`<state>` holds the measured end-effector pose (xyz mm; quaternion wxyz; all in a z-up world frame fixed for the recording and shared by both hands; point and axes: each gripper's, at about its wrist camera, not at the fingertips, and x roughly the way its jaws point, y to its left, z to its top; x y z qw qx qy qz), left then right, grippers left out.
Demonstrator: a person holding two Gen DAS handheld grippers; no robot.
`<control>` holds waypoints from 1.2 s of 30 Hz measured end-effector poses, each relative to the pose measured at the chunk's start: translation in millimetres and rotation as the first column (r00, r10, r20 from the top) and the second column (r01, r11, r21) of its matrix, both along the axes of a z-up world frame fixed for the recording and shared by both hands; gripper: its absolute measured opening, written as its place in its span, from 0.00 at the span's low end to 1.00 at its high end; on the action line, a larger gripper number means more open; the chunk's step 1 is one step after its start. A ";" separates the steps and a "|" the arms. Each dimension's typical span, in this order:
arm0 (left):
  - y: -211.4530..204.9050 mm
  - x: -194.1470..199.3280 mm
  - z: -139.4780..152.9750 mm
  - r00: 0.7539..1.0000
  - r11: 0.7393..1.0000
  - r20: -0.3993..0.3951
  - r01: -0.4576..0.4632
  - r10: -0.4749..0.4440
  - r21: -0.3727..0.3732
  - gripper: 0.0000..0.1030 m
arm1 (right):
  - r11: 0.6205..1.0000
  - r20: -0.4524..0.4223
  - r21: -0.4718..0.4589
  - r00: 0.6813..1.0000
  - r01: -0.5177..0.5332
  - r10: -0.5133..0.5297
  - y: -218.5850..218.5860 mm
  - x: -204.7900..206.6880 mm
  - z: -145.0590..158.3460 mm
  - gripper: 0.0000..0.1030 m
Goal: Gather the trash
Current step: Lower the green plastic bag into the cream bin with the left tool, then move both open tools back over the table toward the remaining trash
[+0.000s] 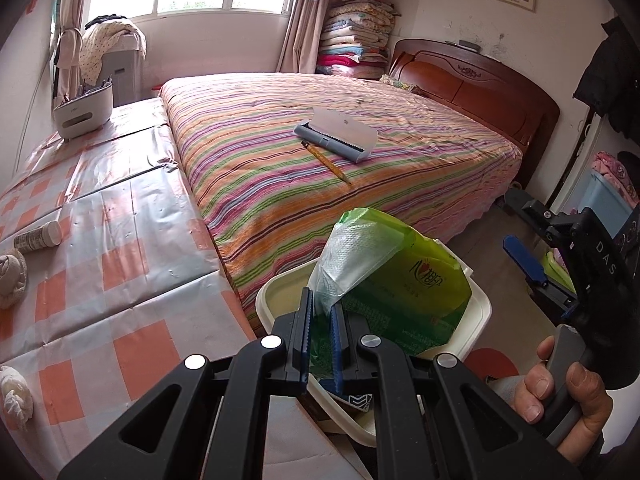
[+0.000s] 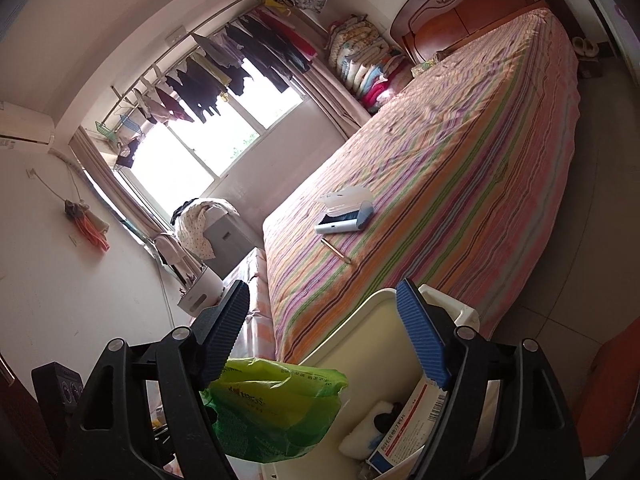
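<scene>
A crumpled green tissue wrapper (image 1: 384, 272) is held over the open mouth of a cream bin (image 1: 482, 312), just beside the foot of a bed. It is clamped by the left gripper (image 1: 320, 332), whose blue-padded jaws are pinched together on the wrapper's lower edge. The right gripper (image 2: 328, 344) is seen with its jaws wide apart and nothing between the pads; the wrapper hangs below its left finger, and the bin lies under its right finger. A hand (image 1: 560, 396) is wrapped around that gripper's grey handle.

Inside the bin, a white medicine box (image 2: 404, 428) and a wad of white tissue (image 2: 372, 424) can be made out. For a clean drop, the wrapper would probably best be lowered past the rim and centred before the jaws are released, since light plastic can cling to a pad or drift.

More crumpled tissue (image 1: 14, 400) and a small bottle (image 1: 38, 236) lie on a checked plastic-covered surface (image 1: 120, 240) left of the bed. A striped bedspread (image 1: 360, 152) carries a grey case (image 1: 340, 136) and a pencil (image 1: 326, 160). Beyond are a bright window, hanging clothes and stacked quilts.
</scene>
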<state>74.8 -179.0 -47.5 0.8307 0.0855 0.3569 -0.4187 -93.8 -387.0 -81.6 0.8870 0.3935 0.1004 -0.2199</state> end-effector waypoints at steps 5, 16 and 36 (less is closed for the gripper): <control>-12.2 -5.6 -0.4 1.000 1.000 0.006 0.021 -0.021 0.005 0.09 | 1.000 0.006 0.012 1.000 0.004 -0.004 -1.9 -1.1 -1.8 0.73; -10.5 -16.2 6.2 0.996 1.000 0.084 0.009 -0.009 0.004 0.80 | 1.000 0.007 0.016 1.000 0.004 -0.004 -3.0 -2.7 -4.4 0.73; 76.5 10.4 8.1 0.985 0.989 0.096 -0.144 0.140 0.029 0.80 | 0.997 -0.065 -0.024 0.995 -0.075 0.073 22.9 29.7 -2.4 0.75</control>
